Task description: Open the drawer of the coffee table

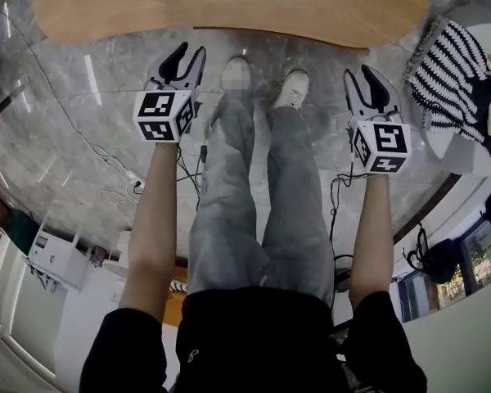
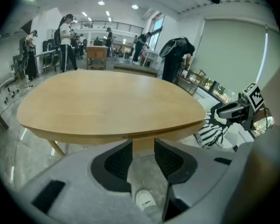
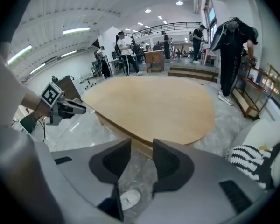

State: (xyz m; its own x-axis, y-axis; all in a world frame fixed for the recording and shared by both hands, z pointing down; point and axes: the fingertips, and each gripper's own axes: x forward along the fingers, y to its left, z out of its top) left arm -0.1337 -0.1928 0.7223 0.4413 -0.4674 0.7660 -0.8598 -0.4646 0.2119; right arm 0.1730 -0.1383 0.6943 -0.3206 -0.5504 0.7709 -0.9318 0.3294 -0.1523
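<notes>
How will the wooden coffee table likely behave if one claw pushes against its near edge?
The coffee table has a broad, thick wooden top, so it is probably stiff and heavy, hardly tipping. On the glossy stone floor its slim leg might slide a little under a hard push.

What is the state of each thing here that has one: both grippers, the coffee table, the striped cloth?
left gripper: open, nothing between its jaws.
right gripper: open, nothing between its jaws.
coffee table: nothing pulled out, touched by neither gripper.
striped cloth: lying bunched up, to the right of the table.
</notes>
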